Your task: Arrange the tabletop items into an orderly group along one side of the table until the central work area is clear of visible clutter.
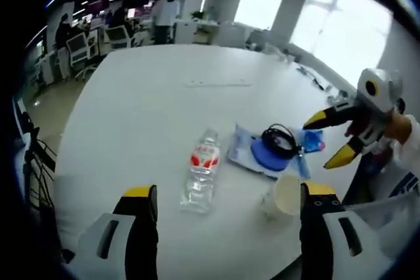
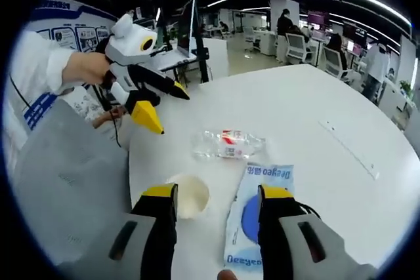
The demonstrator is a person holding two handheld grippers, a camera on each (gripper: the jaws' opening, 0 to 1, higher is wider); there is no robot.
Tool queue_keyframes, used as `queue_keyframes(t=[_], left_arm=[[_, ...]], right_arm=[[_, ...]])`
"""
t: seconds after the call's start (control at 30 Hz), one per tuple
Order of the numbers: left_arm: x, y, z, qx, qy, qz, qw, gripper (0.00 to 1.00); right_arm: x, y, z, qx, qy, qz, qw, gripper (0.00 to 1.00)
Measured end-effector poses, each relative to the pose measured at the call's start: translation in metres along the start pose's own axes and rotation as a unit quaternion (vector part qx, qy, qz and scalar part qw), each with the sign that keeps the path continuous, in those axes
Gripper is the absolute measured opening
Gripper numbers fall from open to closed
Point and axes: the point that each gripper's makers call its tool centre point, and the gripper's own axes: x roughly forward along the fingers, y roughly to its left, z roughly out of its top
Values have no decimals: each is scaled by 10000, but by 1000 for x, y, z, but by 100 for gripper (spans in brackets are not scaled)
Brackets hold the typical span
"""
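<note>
A clear water bottle with a red label lies on its side on the white table. Beside it a paper cup lies tipped over near the table edge. A blue and white packet carries a blue disc and a coiled black cable. My left gripper hovers open above the bottle and cup. My right gripper is open too, over the cup and packet, holding nothing.
A thin white strip lies flat farther across the table. Office chairs and desks with people stand beyond the far edge. The person's grey garment borders the near table edge.
</note>
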Motion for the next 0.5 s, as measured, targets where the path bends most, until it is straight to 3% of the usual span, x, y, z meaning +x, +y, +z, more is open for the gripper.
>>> queue_keyframes(t=[0.23,0.5], left_arm=[[16,3,-6,64,287,7,9996,86],[31,15,-11,309,506,4,9982,86]], right_arm=[[11,-10,10,572,-245,56,9980,46],[30,-26,13,895,-320,-17,9955,46]])
